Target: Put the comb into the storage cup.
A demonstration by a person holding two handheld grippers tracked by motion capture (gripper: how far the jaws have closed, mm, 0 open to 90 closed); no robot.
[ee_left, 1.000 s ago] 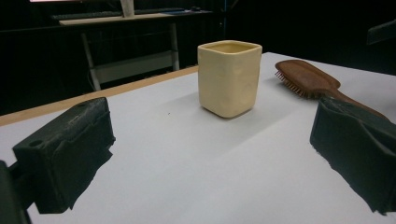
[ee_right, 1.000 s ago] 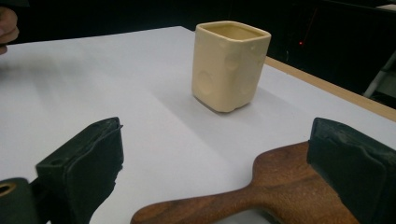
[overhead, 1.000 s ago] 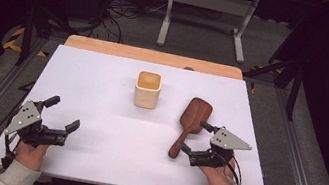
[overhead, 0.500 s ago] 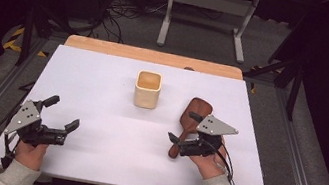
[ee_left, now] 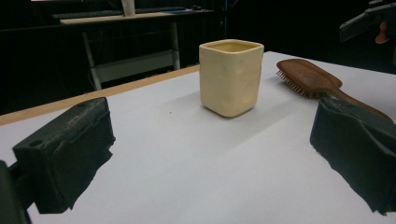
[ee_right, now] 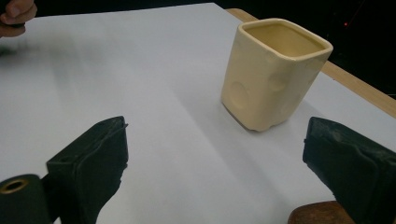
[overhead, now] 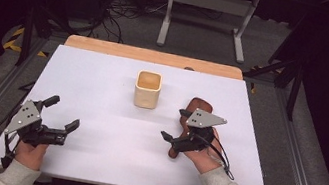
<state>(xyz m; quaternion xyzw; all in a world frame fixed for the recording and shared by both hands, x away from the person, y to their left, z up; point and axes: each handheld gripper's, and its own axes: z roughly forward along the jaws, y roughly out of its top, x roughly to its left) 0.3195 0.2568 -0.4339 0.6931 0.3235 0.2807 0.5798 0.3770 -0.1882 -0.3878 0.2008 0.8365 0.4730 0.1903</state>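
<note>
My right gripper (overhead: 173, 124) sits over the handle of the brown hairbrush (overhead: 196, 107), jaws spread wide and holding nothing; in the right gripper view the jaws stand apart with the brush's brown edge (ee_right: 322, 213) just under the right-hand jaw, touching or just above it, I cannot tell which. The hairbrush lies flat on the white bench (overhead: 102, 87), right of centre, bristles down, head pointing toward the far edge, handle toward me. My left gripper (overhead: 65, 114) rests low at the near left of the bench, well apart from everything, jaws also wide open and empty. The cream square cup (overhead: 147, 88) stands upright near the bench's middle, left of the brush head and near it but not touching; in the left gripper view the cup (ee_left: 231, 77) is between the jaws far off with the brush (ee_left: 317, 84) to its right. In the right gripper view the cup (ee_right: 273, 72) stands straight ahead of the open jaws, the nearest thing that could get in the way. Bench surface between both grippers is bare white. Behind the bench: a wooden strip (overhead: 153, 56) along the far edge, a grey metal stand (overhead: 208, 1), loose cables (overhead: 120, 11) on the floor.
</note>
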